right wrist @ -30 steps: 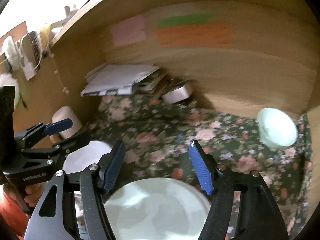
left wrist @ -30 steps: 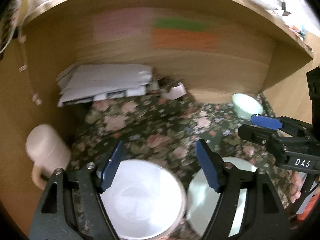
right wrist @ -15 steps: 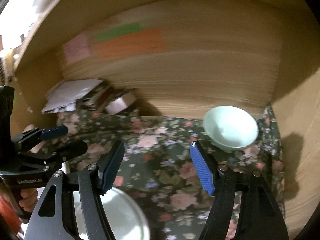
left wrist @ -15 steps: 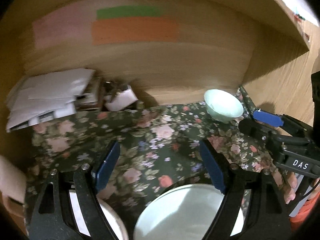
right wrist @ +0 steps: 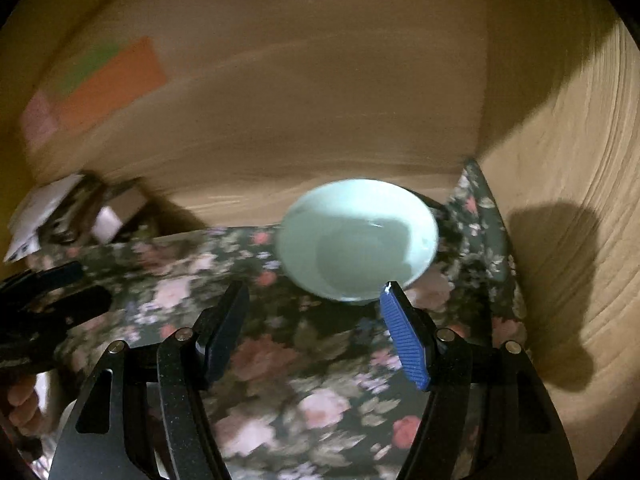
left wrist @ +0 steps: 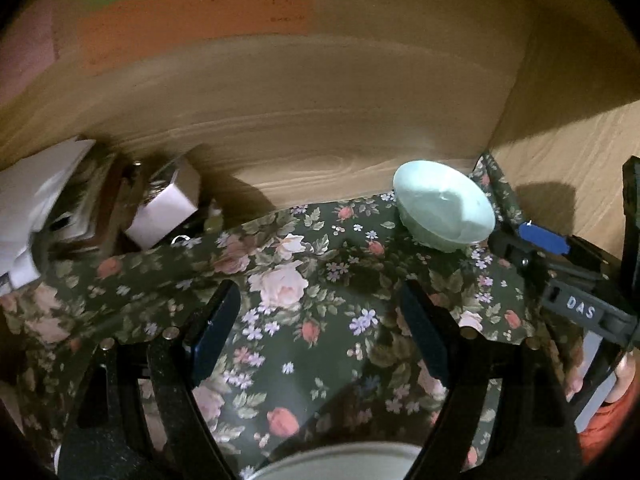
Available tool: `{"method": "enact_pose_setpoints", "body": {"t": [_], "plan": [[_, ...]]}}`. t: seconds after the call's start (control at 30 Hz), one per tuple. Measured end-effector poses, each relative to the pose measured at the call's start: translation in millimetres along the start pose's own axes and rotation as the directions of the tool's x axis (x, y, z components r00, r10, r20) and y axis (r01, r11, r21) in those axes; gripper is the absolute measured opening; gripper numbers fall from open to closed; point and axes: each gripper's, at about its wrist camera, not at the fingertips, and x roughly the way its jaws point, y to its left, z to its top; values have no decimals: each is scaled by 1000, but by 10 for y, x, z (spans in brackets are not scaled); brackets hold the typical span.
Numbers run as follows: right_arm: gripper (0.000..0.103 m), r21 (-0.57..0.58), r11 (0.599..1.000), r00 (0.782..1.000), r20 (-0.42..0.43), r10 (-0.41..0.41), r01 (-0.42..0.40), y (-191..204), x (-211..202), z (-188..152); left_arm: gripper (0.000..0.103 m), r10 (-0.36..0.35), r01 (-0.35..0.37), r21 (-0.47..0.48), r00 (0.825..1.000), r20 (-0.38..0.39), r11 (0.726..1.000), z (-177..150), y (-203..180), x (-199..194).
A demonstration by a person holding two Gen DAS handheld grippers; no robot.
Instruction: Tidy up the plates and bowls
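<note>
One pale green bowl sits on the floral cloth of the tabletop, in the far right corner against the wooden back wall. A second ago we saw it small and distant; now it fills the right wrist view, just beyond our right tool, which is spread with nothing between its pads. Our left tool has just been opening and stands spread and empty over the cloth. The white bowl we saw beneath it earlier is gone from view; only a plate's rim shows at the bottom edge.
</note>
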Motion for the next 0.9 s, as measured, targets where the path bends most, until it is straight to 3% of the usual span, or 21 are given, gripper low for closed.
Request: {"method": "enact_pose_setpoints", "body": {"t": [0.4, 0.5, 0.6, 0.7, 0.9], "plan": [[65, 149, 987, 993, -110, -39, 55, -467, 606, 60, 82, 34, -31, 56, 998, -48, 998, 168, -128, 443], [57, 173, 984, 991, -134, -22, 45, -543, 682, 50, 82, 36, -33, 70, 999, -32, 997, 173, -164, 466], [42, 181, 983, 991, -135, -1, 25, -561, 709, 68, 82, 29, -27, 78, 999, -27, 997, 180, -191, 501], [41, 150, 988, 990, -138, -17, 38, -517, 721, 74, 82, 25, -23, 82, 999, -22, 996, 182, -226, 518], [27, 90, 996, 987, -162, -13, 28, -407, 774, 60, 82, 4, -2, 77, 1000, -28, 997, 178, -260, 559]]}}
